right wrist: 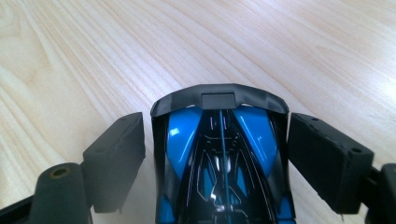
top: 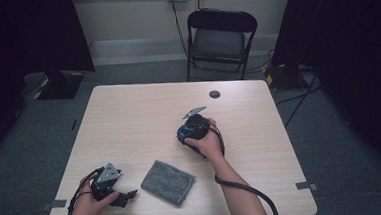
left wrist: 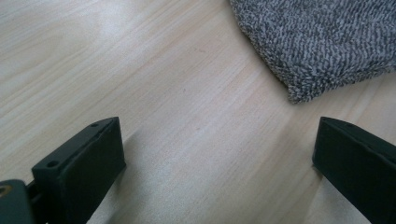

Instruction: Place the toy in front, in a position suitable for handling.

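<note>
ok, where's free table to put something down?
Widest free patch: the table's far-left half, between the grey cloth and the far edge. Also the right side, past the right tool straddling the blue toy car. Crowded: near edge, where the left tool sits beside the cloth.

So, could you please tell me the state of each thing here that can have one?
toy car: on the table, between the jaws, gaps on both sides
grey cloth: folded, lying flat, untouched
right gripper: open around the car
left gripper: open, holding nothing
folding chair: unfolded, unoccupied
</note>
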`<act>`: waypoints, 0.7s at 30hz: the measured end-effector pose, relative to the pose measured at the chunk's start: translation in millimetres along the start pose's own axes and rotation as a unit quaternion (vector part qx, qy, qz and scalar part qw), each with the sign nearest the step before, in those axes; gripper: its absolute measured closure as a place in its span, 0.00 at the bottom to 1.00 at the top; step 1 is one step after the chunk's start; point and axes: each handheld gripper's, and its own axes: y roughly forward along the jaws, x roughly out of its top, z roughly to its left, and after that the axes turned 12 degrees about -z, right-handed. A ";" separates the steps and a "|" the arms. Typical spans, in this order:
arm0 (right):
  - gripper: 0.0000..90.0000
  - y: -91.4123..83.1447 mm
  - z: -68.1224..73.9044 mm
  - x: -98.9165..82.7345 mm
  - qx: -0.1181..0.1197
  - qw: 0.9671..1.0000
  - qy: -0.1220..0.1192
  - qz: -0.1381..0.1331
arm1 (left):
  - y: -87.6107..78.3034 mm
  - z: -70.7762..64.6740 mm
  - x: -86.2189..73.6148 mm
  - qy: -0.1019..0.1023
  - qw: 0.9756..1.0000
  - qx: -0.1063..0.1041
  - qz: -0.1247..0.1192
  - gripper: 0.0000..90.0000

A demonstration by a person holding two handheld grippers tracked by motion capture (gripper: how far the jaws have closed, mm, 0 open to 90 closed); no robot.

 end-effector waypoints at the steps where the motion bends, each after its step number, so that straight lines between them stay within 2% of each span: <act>1: 0.21 0.0 0.0 0.0 0.000 1.000 0.000 0.000 | 0.0 0.0 0.0 0.000 1.000 0.000 0.000 0.02; 4: 0.20 -10.0 0.1 -2.7 0.002 1.000 0.006 -0.017 | 0.1 0.1 0.1 0.001 1.000 0.000 0.000 0.02; 8: 0.20 -21.9 -1.3 -0.8 0.003 1.000 0.001 -0.028 | 0.4 0.1 0.3 0.001 1.000 0.000 0.001 0.01; 14: 0.19 -41.1 -4.9 -1.1 0.009 0.999 0.009 -0.043 | 0.5 0.0 0.2 0.000 1.000 0.000 0.000 0.01; 19: 0.19 -64.3 -4.2 -20.3 0.018 0.999 0.014 -0.049 | 0.5 0.0 0.2 0.000 1.000 0.000 0.000 0.01; 21: 0.16 -71.9 -4.7 -29.7 0.010 0.999 0.015 -0.051 | 0.4 0.0 0.3 0.001 1.000 0.000 0.001 0.01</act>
